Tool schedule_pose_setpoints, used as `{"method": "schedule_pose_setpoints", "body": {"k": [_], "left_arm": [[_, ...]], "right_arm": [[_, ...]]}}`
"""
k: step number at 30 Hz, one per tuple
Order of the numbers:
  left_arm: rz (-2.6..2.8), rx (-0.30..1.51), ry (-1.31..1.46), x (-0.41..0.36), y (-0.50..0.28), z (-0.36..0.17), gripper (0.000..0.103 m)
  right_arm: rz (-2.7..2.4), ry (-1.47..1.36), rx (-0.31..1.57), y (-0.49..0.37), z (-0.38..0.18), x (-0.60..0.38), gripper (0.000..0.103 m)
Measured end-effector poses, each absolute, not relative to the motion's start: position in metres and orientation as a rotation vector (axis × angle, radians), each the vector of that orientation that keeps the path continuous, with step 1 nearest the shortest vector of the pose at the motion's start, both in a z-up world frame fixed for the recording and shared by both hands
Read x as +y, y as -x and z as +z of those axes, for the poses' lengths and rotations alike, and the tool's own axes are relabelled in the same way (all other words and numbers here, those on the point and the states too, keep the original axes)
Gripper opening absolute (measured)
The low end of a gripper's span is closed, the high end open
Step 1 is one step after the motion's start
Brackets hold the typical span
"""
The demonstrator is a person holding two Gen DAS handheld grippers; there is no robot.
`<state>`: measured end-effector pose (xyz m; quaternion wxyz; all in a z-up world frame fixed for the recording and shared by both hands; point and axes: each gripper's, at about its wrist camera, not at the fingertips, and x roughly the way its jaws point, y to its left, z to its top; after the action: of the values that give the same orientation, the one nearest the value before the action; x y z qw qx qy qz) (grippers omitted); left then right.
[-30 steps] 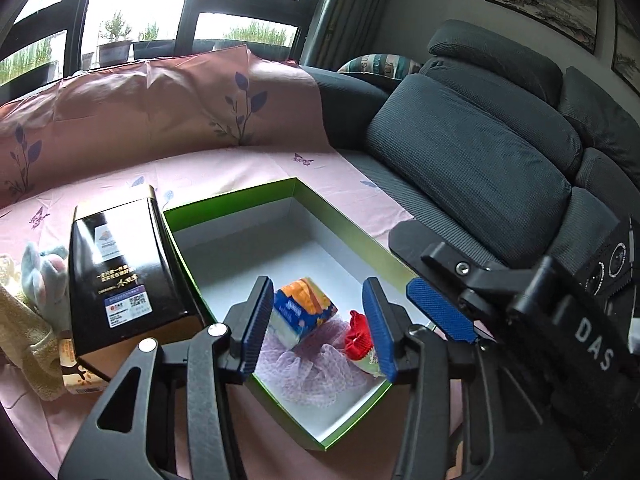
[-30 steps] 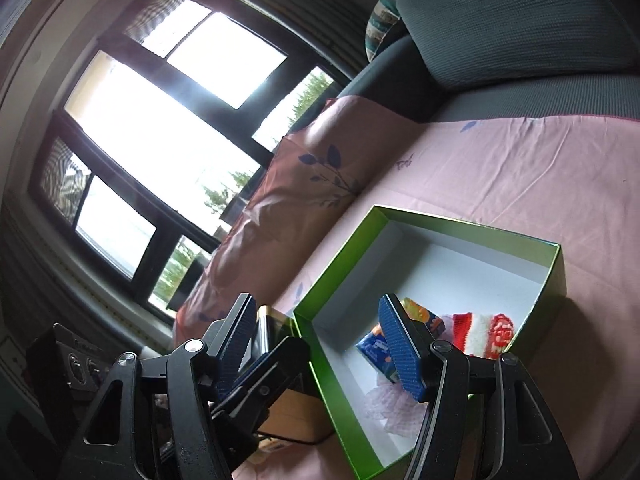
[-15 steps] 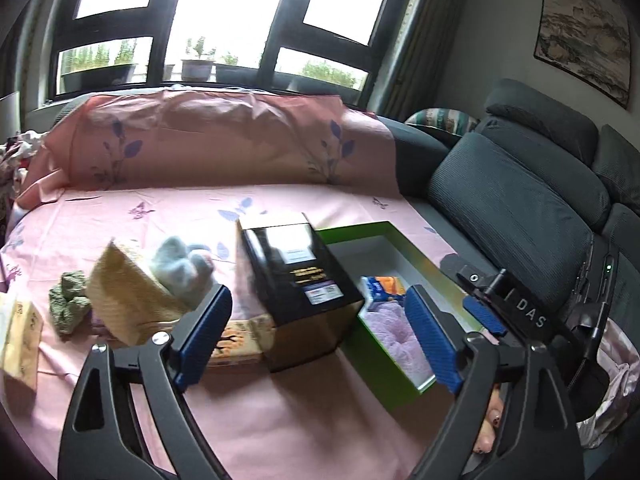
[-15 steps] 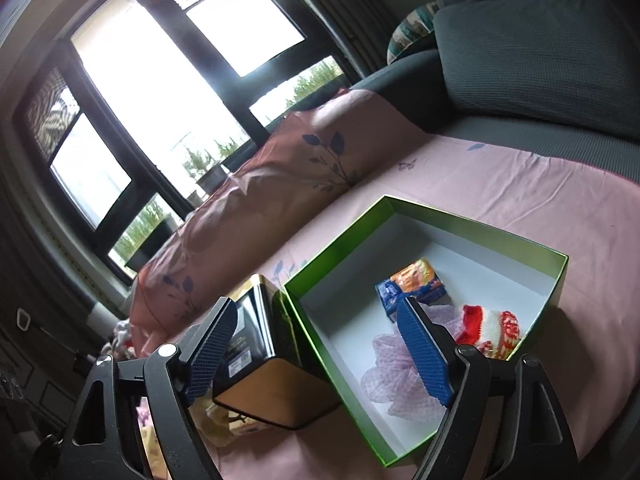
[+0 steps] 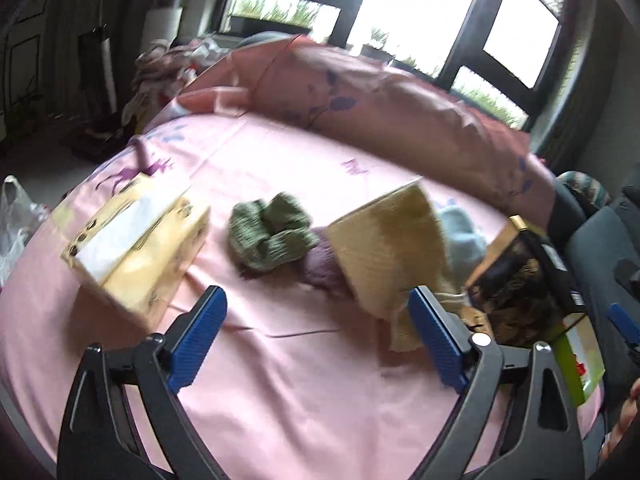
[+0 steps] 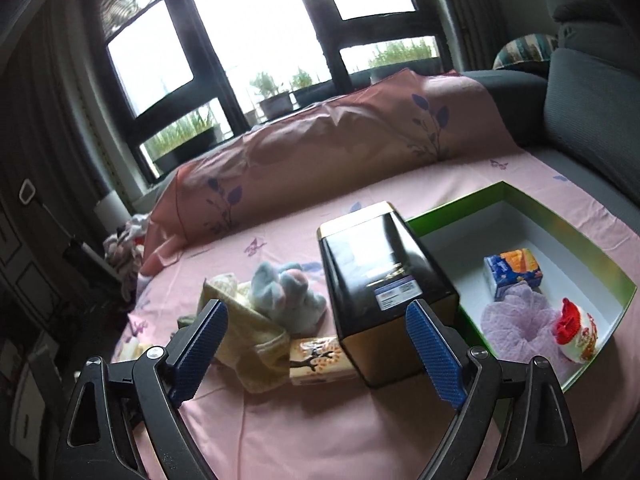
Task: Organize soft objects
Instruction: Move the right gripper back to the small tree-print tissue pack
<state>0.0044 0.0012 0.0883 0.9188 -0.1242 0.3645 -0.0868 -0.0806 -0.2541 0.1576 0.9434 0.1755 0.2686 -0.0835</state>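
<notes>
Three soft things lie in the green box: one tissue packet, one lilac mesh puff, one red-and-white knit piece. Outside it sit one green knit item, one pale blue plush toy, one cream cloth and one purple knit piece (partly hidden). One black tin touches the box; one tissue box stands well apart. Both the left gripper and right gripper have jaws released, empty. All rests on a pink sheet, windows behind.
</notes>
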Motion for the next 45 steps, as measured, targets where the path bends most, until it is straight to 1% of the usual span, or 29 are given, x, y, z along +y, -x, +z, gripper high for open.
{"method": "schedule_pose_setpoints", "body": {"k": [4,5,6,8,11,12,14,19,22,23,27,29,31,32,33,35,39,40,41,45], "left_arm": [[-0.118,0.758,0.360,0.027,-0.012,0.082,0.086],[-0.116,0.762,0.367,0.029,-0.013,0.082,0.086],[-0.114,0.768,0.375,0.032,-0.014,0.082,0.086],[-0.108,0.778,0.401,0.037,-0.014,0.080,0.086],[-0.111,0.796,0.434,0.043,-0.016,0.078,0.086],[-0.110,0.800,0.438,0.045,-0.017,0.077,0.086],[-0.097,0.804,0.437,0.046,-0.017,0.078,0.087],[-0.067,0.783,0.398,0.045,-0.015,0.081,0.087],[-0.092,0.785,0.422,0.048,-0.015,0.081,0.087],[-0.094,0.786,0.435,0.050,-0.015,0.081,0.087],[-0.074,0.770,0.442,0.055,-0.014,0.084,0.087],[-0.072,0.765,0.439,0.056,-0.013,0.085,0.087],[-0.080,0.766,0.441,0.055,-0.013,0.085,0.087],[-0.085,0.768,0.441,0.055,-0.013,0.085,0.087],[-0.088,0.770,0.439,0.054,-0.013,0.085,0.087],[-0.088,0.769,0.435,0.054,-0.013,0.085,0.087],[-0.080,0.759,0.439,0.057,-0.012,0.087,0.087],[-0.079,0.757,0.441,0.058,-0.012,0.087,0.087],[-0.078,0.756,0.443,0.058,-0.012,0.087,0.087],[-0.079,0.771,0.442,0.058,-0.014,0.085,0.087]], "right_arm": [[-0.209,-0.167,0.617,0.055,0.142,-0.208,0.091],[-0.218,-0.119,0.633,0.049,0.137,-0.198,0.085],[-0.218,-0.071,0.646,0.045,0.131,-0.190,0.077],[-0.236,0.044,0.690,0.036,0.116,-0.174,0.070],[-0.271,0.164,0.765,0.024,0.095,-0.160,0.067],[-0.280,0.192,0.788,0.022,0.088,-0.157,0.064],[-0.322,0.261,0.820,0.017,0.078,-0.151,0.063],[-0.435,0.525,0.827,0.007,0.053,-0.128,0.063],[-0.451,0.601,0.853,0.003,0.040,-0.124,0.063],[-0.450,0.622,0.860,0.002,0.038,-0.124,0.058],[-0.440,0.630,0.878,-0.004,0.032,-0.122,0.050],[-0.447,0.654,0.876,-0.007,0.028,-0.119,0.048],[-0.440,0.656,0.889,-0.011,0.024,-0.117,0.040],[-0.428,0.642,0.901,-0.013,0.023,-0.117,0.031],[-0.419,0.632,0.910,-0.014,0.020,-0.115,0.026],[-0.426,0.642,0.906,-0.014,0.019,-0.114,0.025],[-0.393,0.541,0.879,-0.011,0.033,-0.119,0.011],[-0.368,0.497,0.870,-0.009,0.040,-0.121,0.010],[-0.340,0.460,0.853,-0.005,0.047,-0.121,0.001],[-0.214,0.381,0.834,0.007,0.061,-0.118,0.000]]}}
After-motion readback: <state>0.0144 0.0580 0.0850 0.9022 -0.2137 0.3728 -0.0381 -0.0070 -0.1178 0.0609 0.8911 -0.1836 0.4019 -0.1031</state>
